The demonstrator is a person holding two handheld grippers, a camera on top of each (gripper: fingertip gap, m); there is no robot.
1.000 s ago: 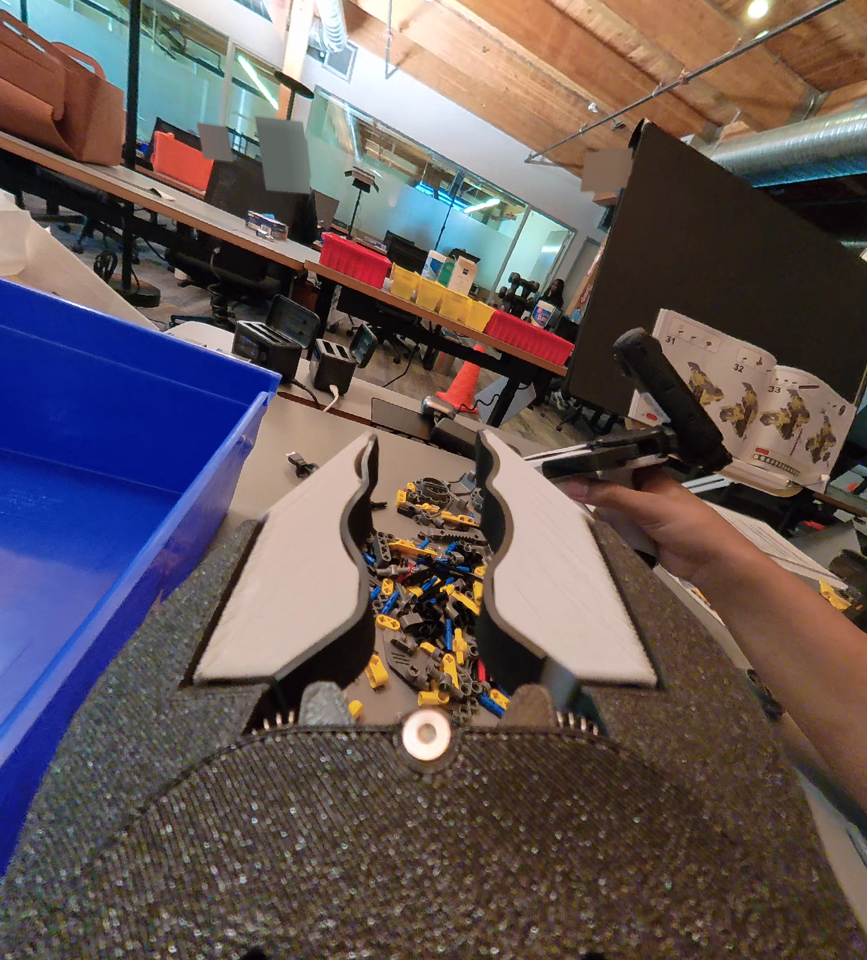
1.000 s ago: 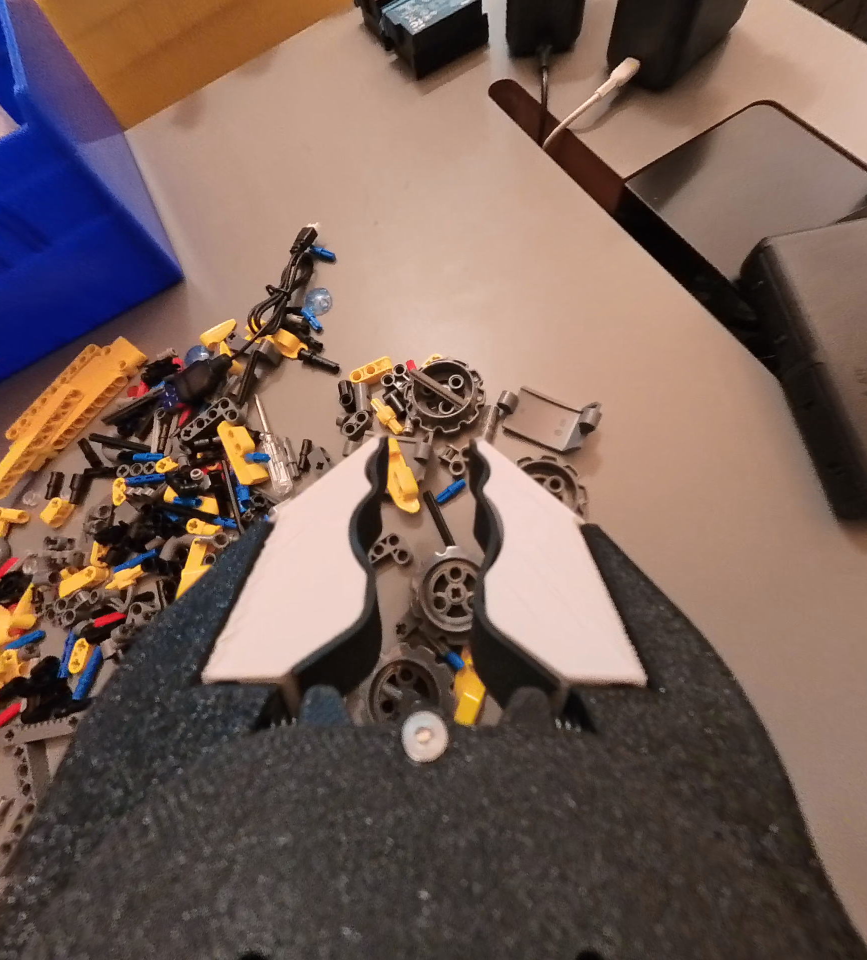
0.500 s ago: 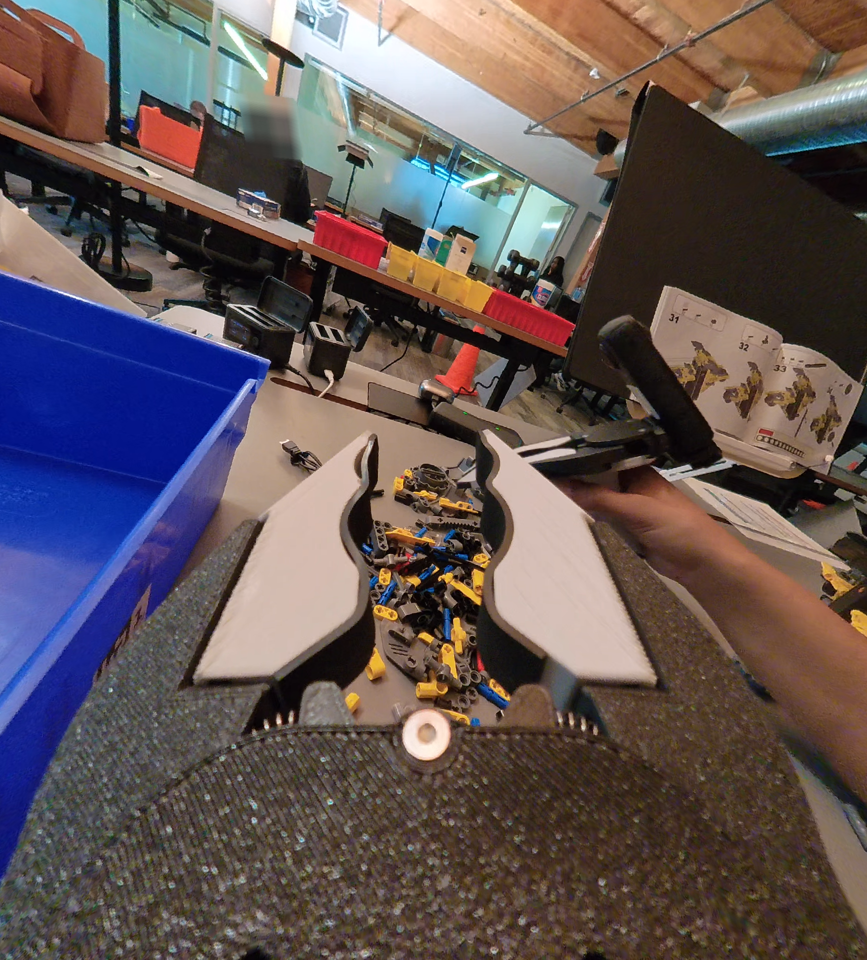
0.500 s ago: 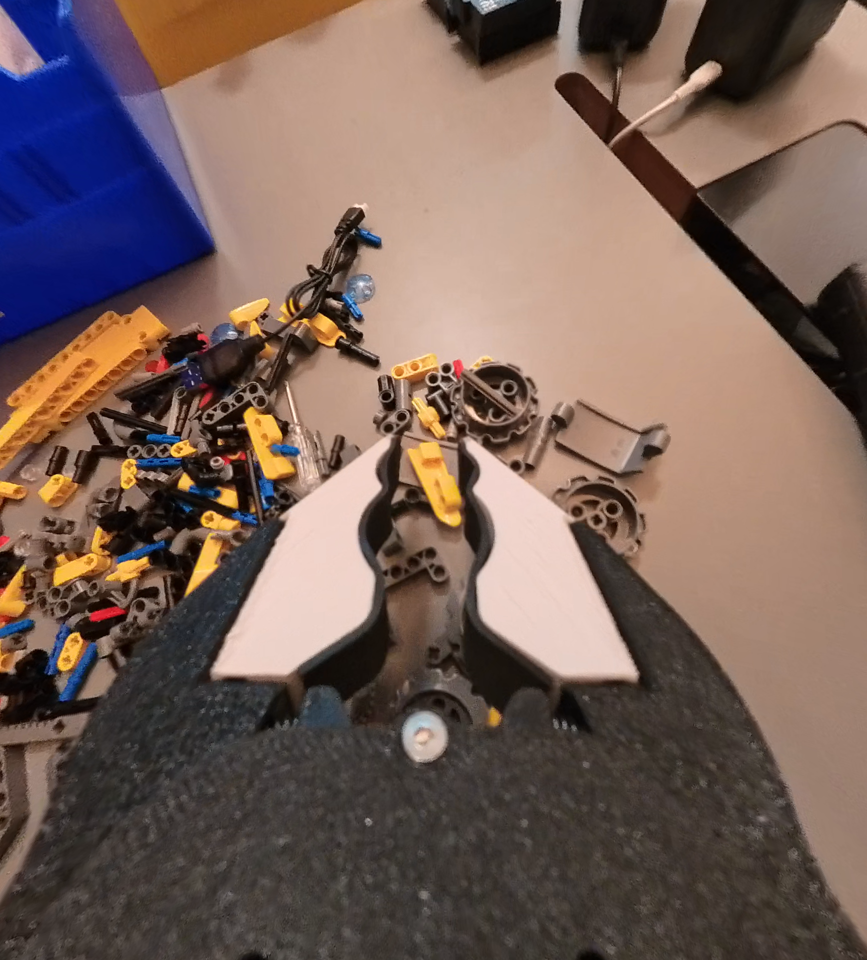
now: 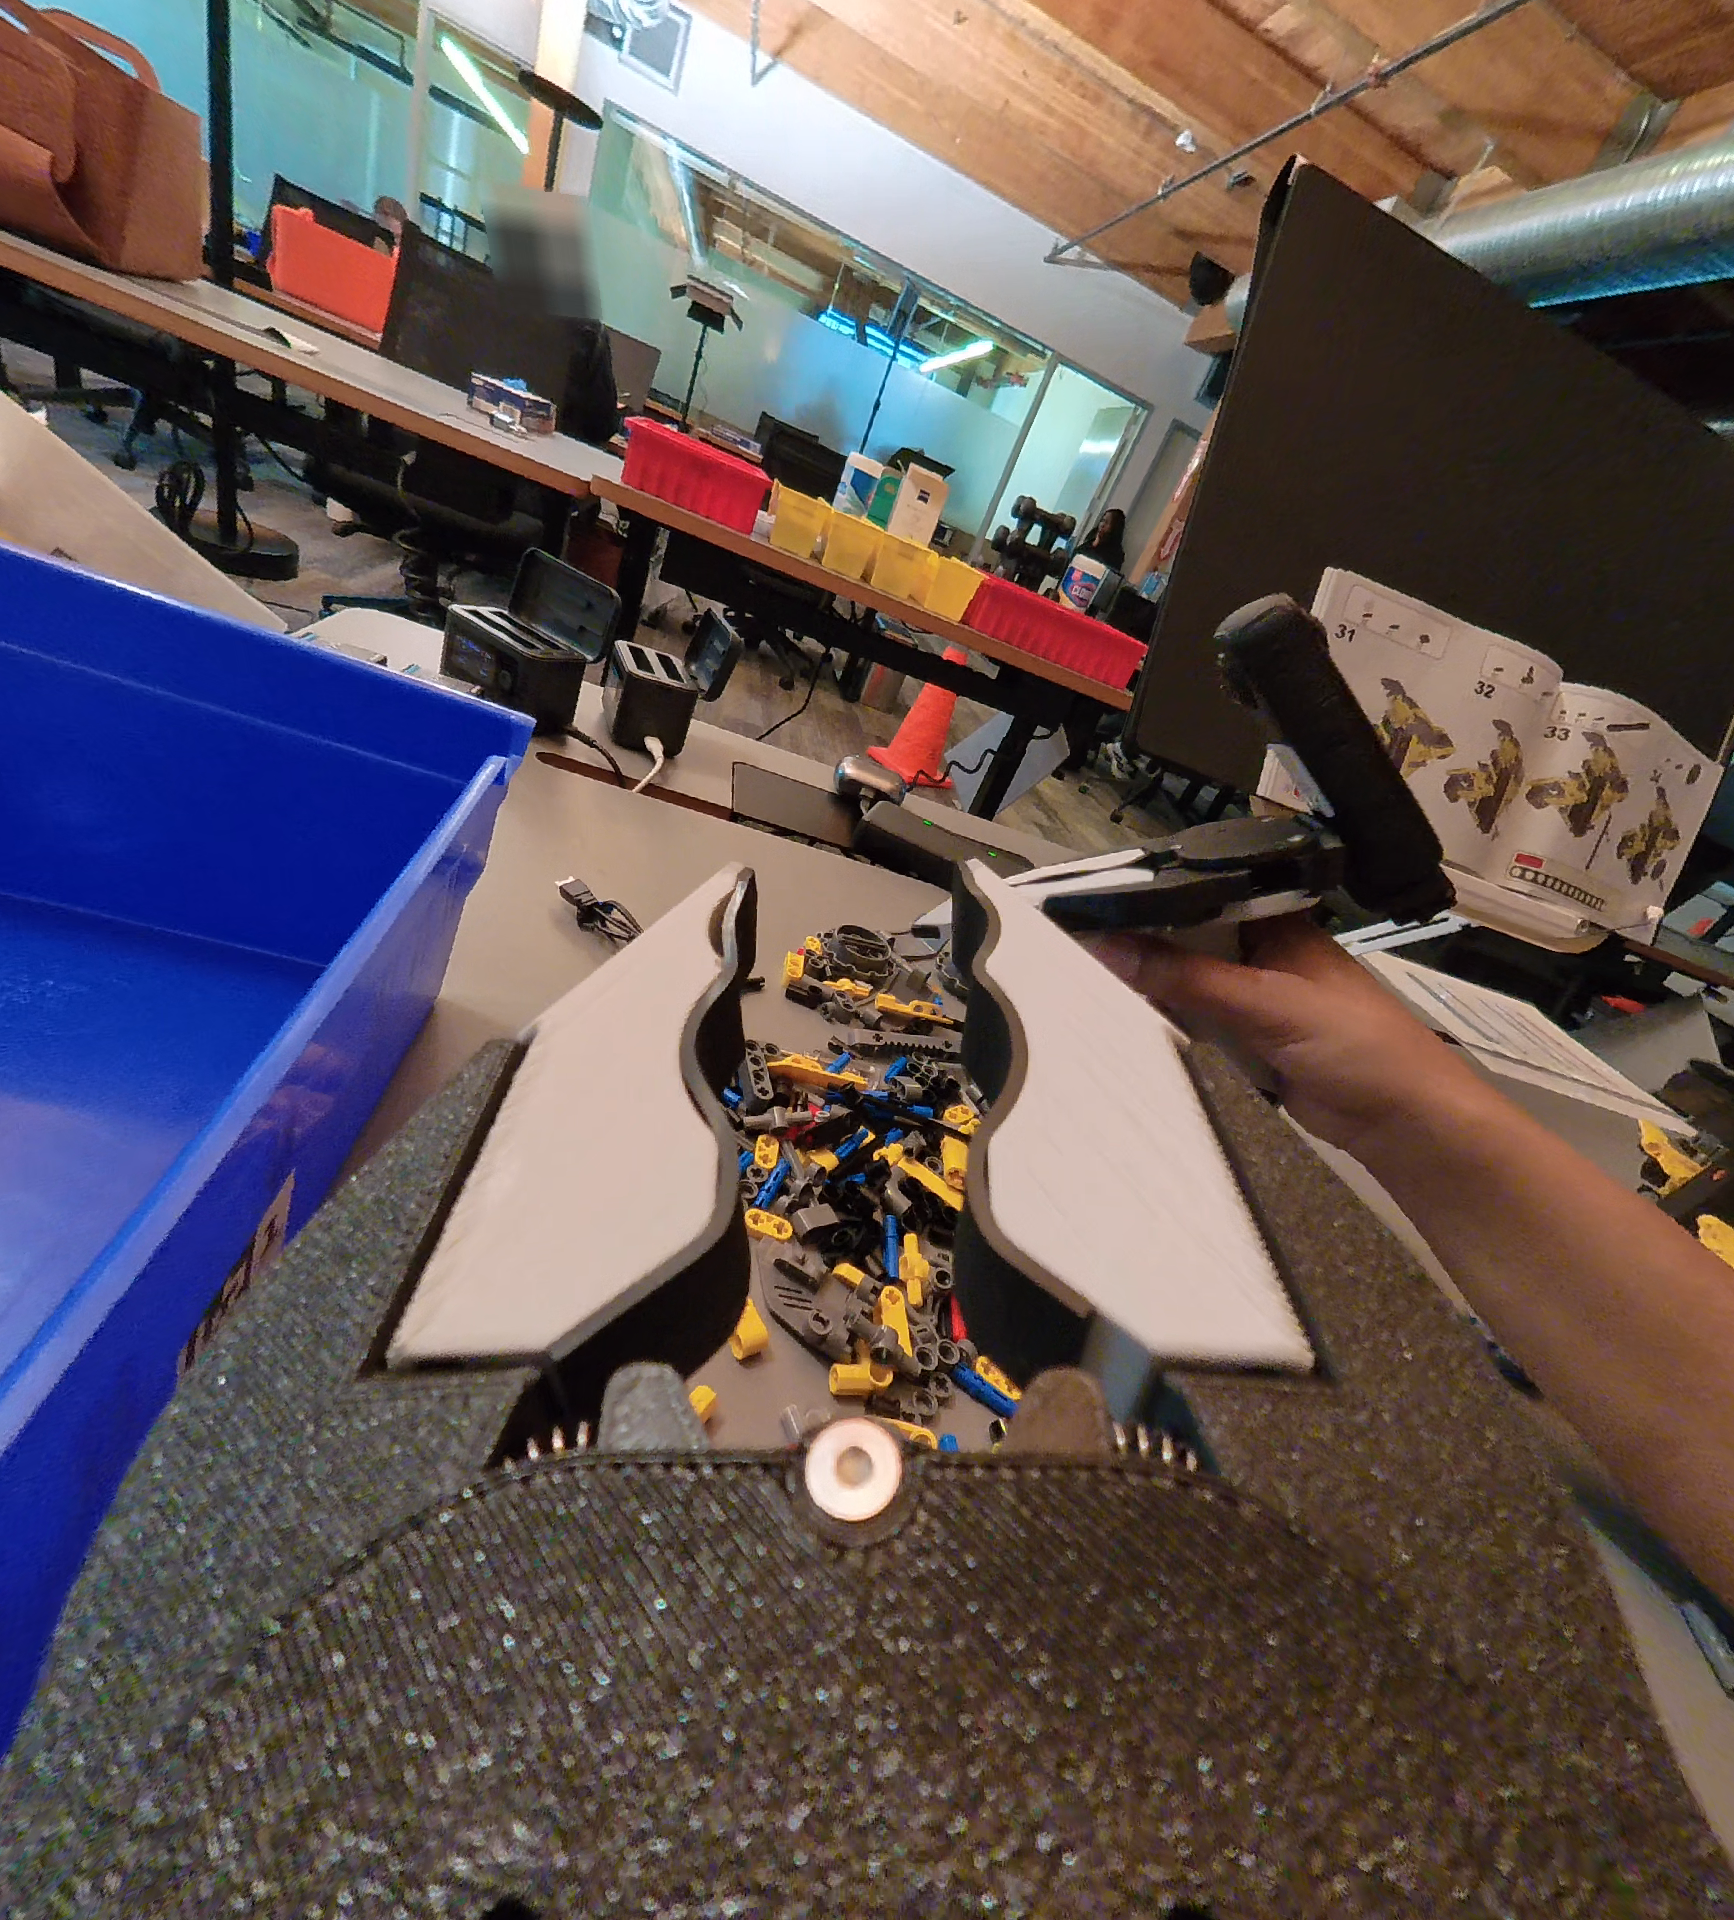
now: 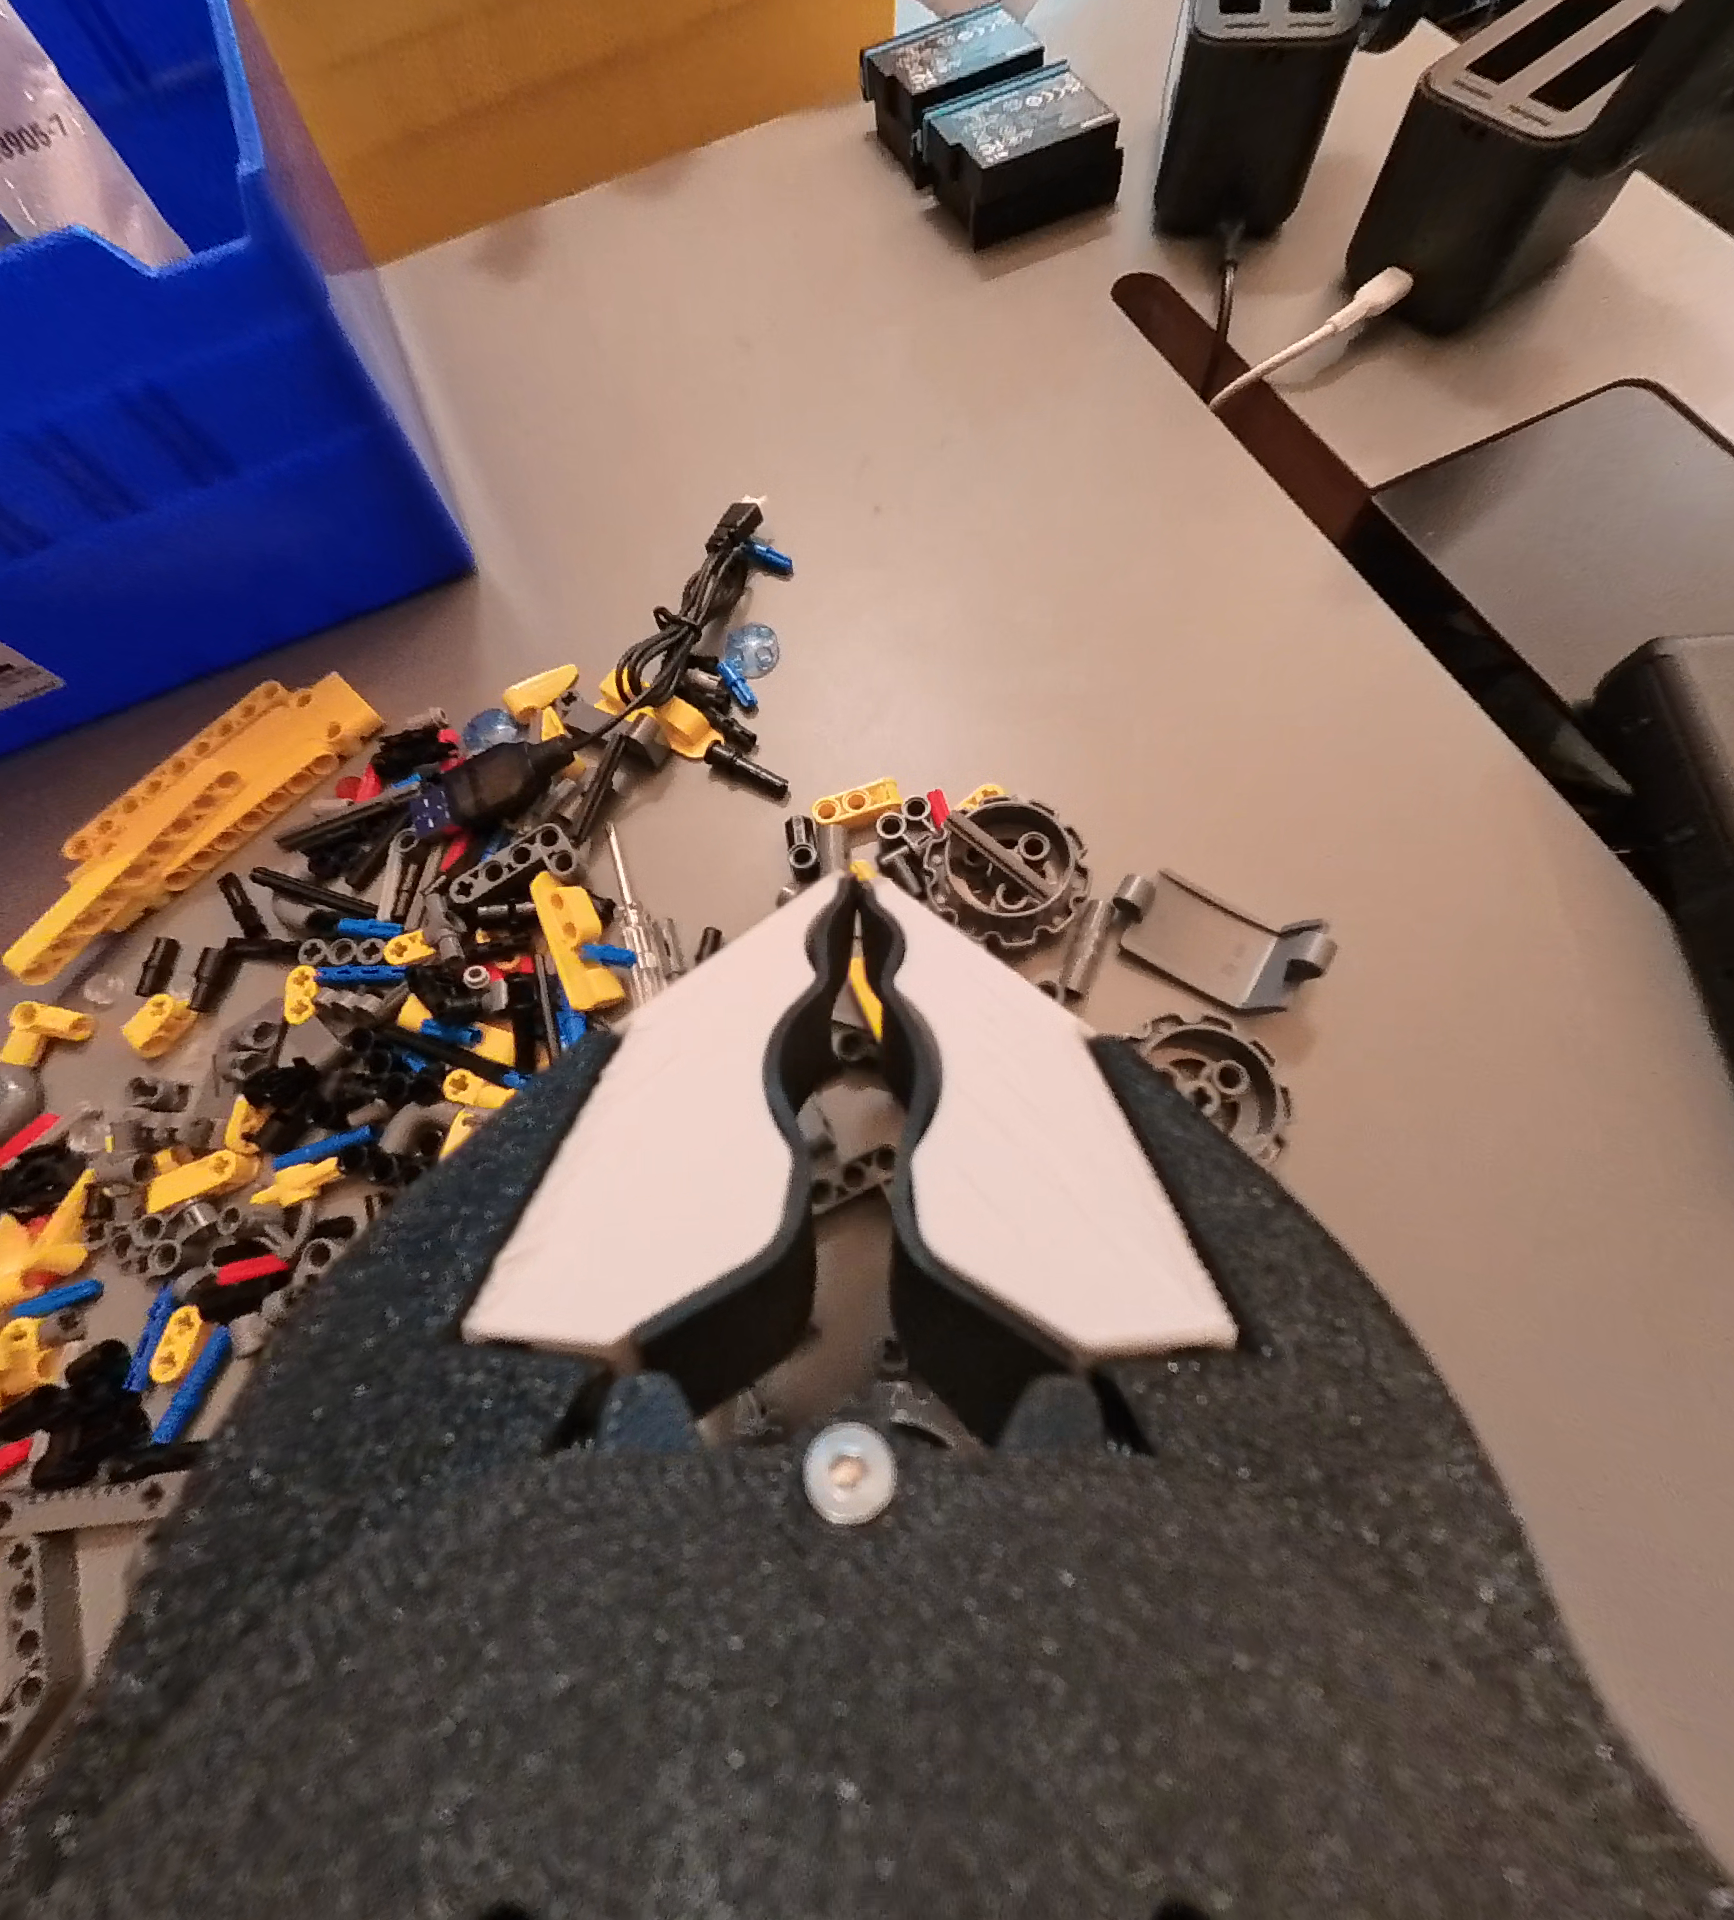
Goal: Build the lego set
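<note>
A pile of small yellow, black, blue and grey building pieces [image 6: 375,987] lies on the grey table [image 6: 998,540]. My right gripper [image 6: 858,883] is shut on a small yellow piece [image 6: 869,1003] at the pile's right side; only slivers of it show between the fingers. My left gripper [image 5: 852,904] is open and empty, held above the same pile [image 5: 863,1143]. In the left wrist view the right gripper [image 5: 1185,883] shows farther off, held by a hand [image 5: 1289,1029].
A blue bin [image 5: 167,935] stands left of the pile, also in the right wrist view [image 6: 115,416]. Grey gear wheels [image 6: 1014,868] and a black cable [image 6: 676,644] lie by the pile. Black charger boxes [image 6: 1258,104] stand at the back. An open instruction booklet [image 5: 1528,769] stands right. The grippers' ends are close to 20 cm from one another.
My right gripper's jaws have closed from open onto the yellow piece, and the view has pulled back from the table. My left gripper has stayed open, shifting slightly.
</note>
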